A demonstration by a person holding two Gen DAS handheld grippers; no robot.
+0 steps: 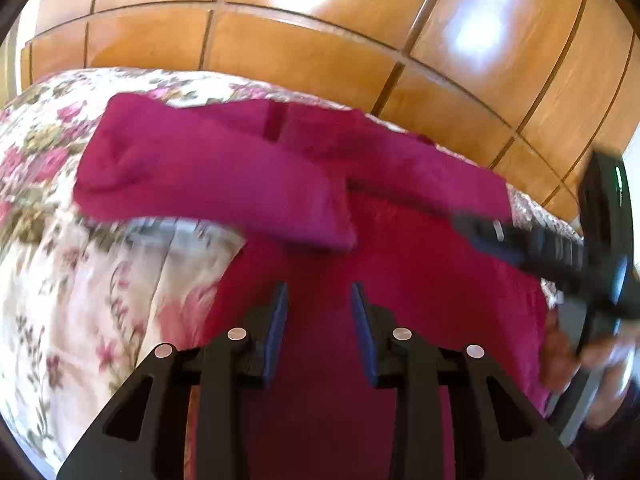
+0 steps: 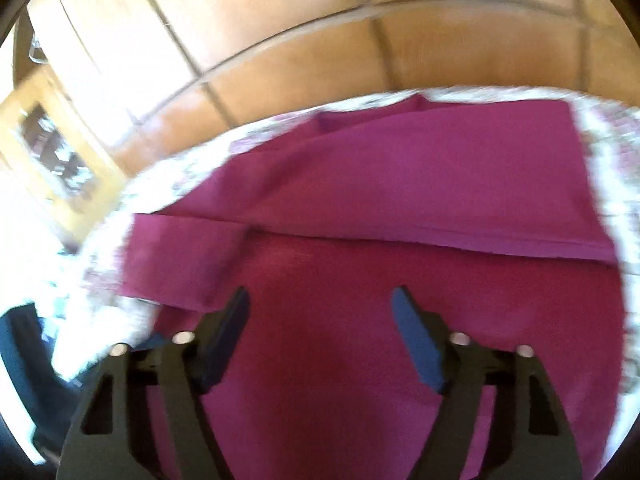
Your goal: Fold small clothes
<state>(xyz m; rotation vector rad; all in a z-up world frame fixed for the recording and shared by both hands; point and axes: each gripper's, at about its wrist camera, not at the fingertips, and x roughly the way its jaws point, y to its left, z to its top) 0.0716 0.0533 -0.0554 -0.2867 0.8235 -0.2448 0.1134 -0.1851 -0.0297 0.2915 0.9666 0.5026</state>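
A floral bedspread (image 1: 60, 300) is carrying the magenta garment (image 2: 400, 208), lying partly folded with one flap over its body; further folds seem left. Both left tongs (image 1: 320, 300) and right tongs (image 2: 320, 304) are hovering apart, gripping nothing.

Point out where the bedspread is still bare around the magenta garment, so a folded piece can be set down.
Bare floral bedspread lies left of the magenta garment, below its folded-over sleeve. A thin strip runs along the garment's right edge. The right side is crowded: the right gripper reaches in over the cloth there, and the left gripper hovers above it.
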